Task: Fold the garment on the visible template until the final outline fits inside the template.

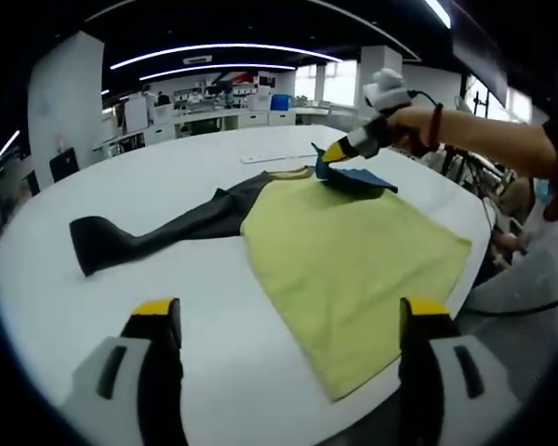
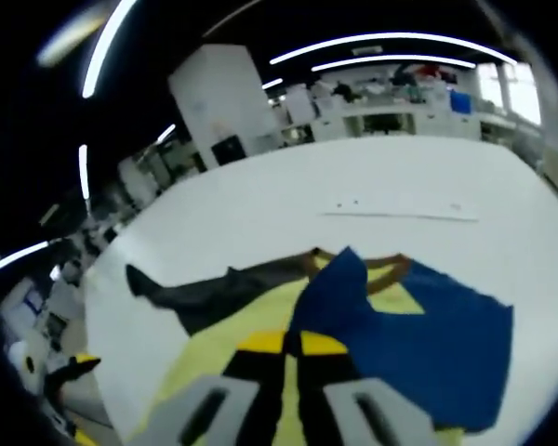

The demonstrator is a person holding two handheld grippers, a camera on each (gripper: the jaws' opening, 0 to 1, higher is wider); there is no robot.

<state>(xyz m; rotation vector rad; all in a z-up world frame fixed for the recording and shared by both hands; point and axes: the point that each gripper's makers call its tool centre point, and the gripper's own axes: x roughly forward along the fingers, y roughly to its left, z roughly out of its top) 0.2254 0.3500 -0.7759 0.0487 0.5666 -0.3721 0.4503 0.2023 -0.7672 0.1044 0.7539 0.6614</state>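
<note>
Lying spread across the white table, the garment is a yellow-green shirt with a dark grey sleeve stretched out flat towards the far left edge of the table. Its body reaches close to the right edge, and its hem points at the near edge between my left gripper's jaws. A blue sleeve is lifted and folded over the collar end, draping onto the yellow body.

My right gripper shows in the left gripper view, held by a person's hand with a dark red wristband, and its yellow tips are clamped on the top of the blue sleeve. In the right gripper view its jaws stand pressed together with blue cloth spreading away from them over the yellow body.

My left gripper hangs over the near edge of the table with its jaws wide apart, holding nothing, the hem just beyond them.

A thin pale strip lies on the table beyond the collar, well apart from the garment. Desks and shelving stand at the far side of the room under long ceiling lights.
</note>
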